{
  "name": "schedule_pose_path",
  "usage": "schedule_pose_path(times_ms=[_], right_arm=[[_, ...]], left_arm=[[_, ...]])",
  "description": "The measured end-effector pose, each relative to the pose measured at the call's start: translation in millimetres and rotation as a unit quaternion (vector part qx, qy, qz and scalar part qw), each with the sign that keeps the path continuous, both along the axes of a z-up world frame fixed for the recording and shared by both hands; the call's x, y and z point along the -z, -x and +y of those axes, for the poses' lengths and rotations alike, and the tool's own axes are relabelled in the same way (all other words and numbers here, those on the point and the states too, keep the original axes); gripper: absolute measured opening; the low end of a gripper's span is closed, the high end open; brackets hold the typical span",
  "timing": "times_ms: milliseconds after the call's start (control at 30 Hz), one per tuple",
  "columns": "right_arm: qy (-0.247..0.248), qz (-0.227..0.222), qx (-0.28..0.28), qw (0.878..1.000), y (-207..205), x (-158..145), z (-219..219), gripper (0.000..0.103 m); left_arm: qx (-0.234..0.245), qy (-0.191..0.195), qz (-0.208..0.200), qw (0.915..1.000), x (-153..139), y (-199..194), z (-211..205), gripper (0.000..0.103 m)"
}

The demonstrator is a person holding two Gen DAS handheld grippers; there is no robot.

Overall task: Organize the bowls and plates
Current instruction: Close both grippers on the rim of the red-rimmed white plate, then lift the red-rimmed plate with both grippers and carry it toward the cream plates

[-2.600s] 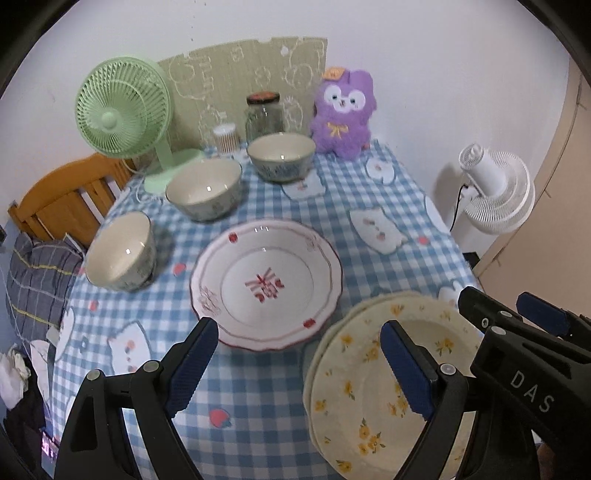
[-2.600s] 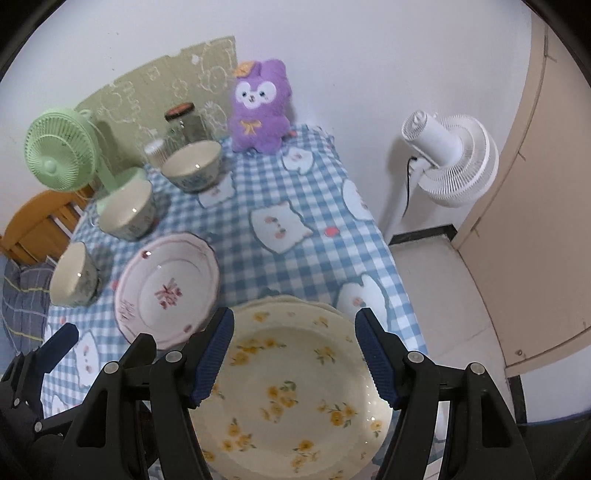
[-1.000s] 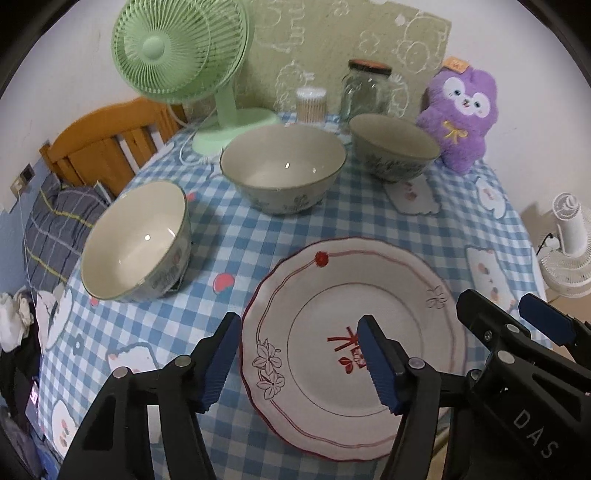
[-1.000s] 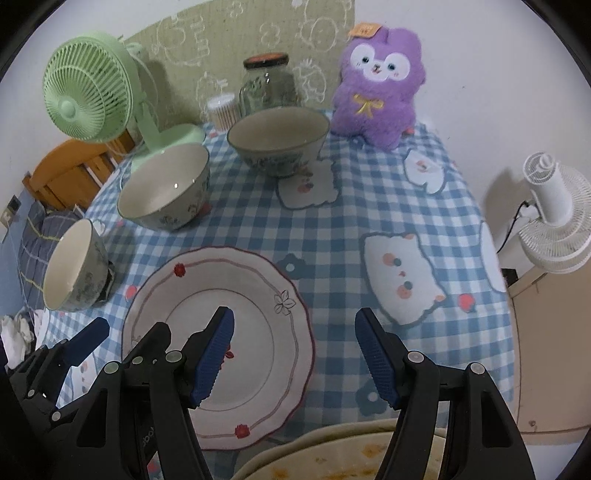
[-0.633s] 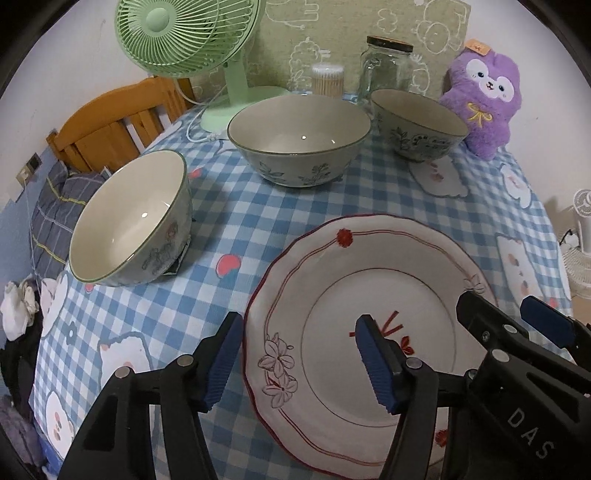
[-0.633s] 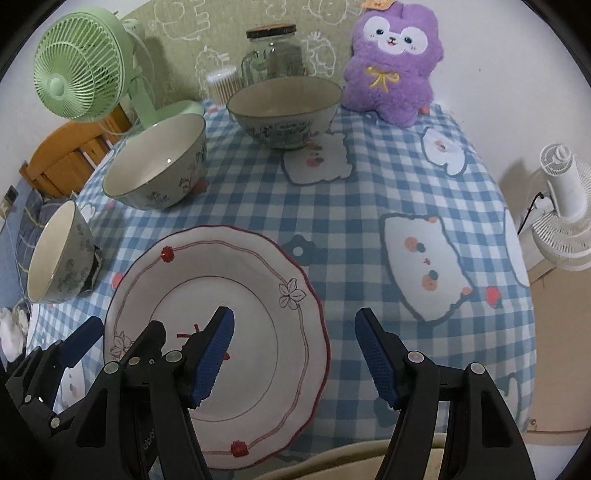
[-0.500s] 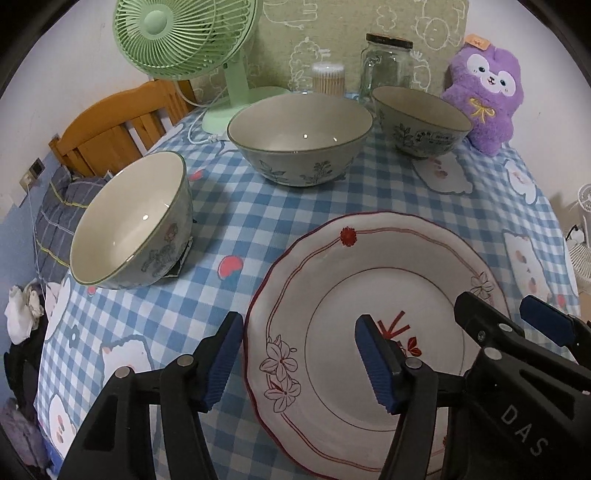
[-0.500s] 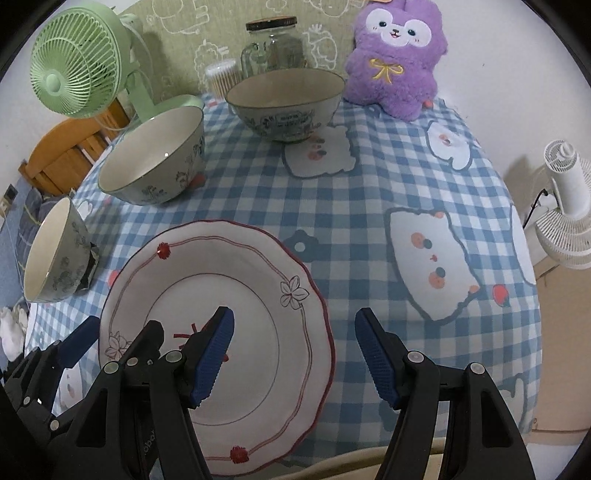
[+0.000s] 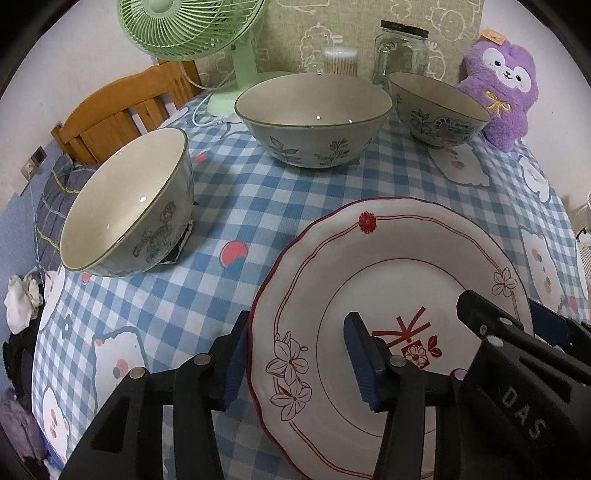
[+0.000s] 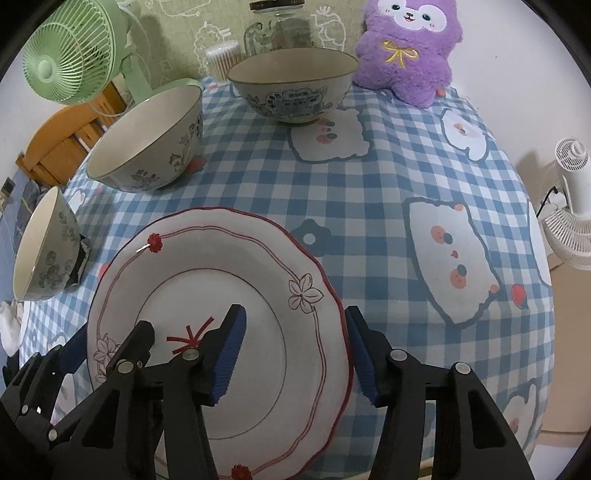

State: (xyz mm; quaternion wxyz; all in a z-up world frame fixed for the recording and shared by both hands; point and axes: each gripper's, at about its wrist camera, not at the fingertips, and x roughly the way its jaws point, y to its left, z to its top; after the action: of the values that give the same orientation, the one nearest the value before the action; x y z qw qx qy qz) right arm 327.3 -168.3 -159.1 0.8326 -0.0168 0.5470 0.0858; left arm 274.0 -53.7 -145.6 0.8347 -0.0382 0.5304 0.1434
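Round white plate with scalloped red rim and red centre motif [image 9: 391,273]: lies flat on the counter under a blue-and-white checked cloth with cat prints [image 10: 406,177]. Its near edge is cut off by the bottom of both views, and claw bodies hide part of its well.

Left claw [image 9: 295,358]: straddles the plate's left rim, outer blue pad just outside the edge, inner pad over the well. Jaws partly open and have just been closing; the rim is between them. Whether either pad touches the plate cannot be told.

Right claw [image 10: 293,354]: straddles the right rim likewise, jaws partly open, just been closing, with the rim between them; contact cannot be told.

Three cream bowls with grey floral outsides: tilted one at far left [image 9: 129,206], its far side hidden; wide one in the middle [image 9: 314,118]; smaller one [image 9: 439,107] near the purple plush toy [image 10: 410,48].

Behind: green desk fan [image 9: 192,26], head cut off at the top of the left view; glass jar with a dark lid [image 9: 400,51]; cotton-swab tub [image 9: 340,61]; white floor fan [image 10: 572,206], partly cropped.

Against the frames a second earlier: plate looms larger and both claws sit lower; the yellow-flowered plates at the bottom of the right view are out of sight.
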Motion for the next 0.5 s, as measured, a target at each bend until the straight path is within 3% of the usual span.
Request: schedule_pose_path(times_ms=[300, 400, 500], right_arm=[[0.013, 0.012, 0.002, 1.0, -6.1, 5.4, 2.8, 0.054], [0.019, 0.009, -0.007, 1.0, -4.5, 4.4, 3.2, 0.052], [0.018, 0.011, -0.005, 1.0, -5.1, 4.6, 2.2, 0.052]], left_arm=[[0.006, 0.003, 0.001, 1.0, 0.5, -0.9, 1.6, 0.05], [-0.002, 0.007, 0.003, 1.0, -0.2, -0.2, 6.9, 0.039], [-0.003, 0.017, 0.003, 0.9998, -0.6, -0.6, 10.0, 0.037]])
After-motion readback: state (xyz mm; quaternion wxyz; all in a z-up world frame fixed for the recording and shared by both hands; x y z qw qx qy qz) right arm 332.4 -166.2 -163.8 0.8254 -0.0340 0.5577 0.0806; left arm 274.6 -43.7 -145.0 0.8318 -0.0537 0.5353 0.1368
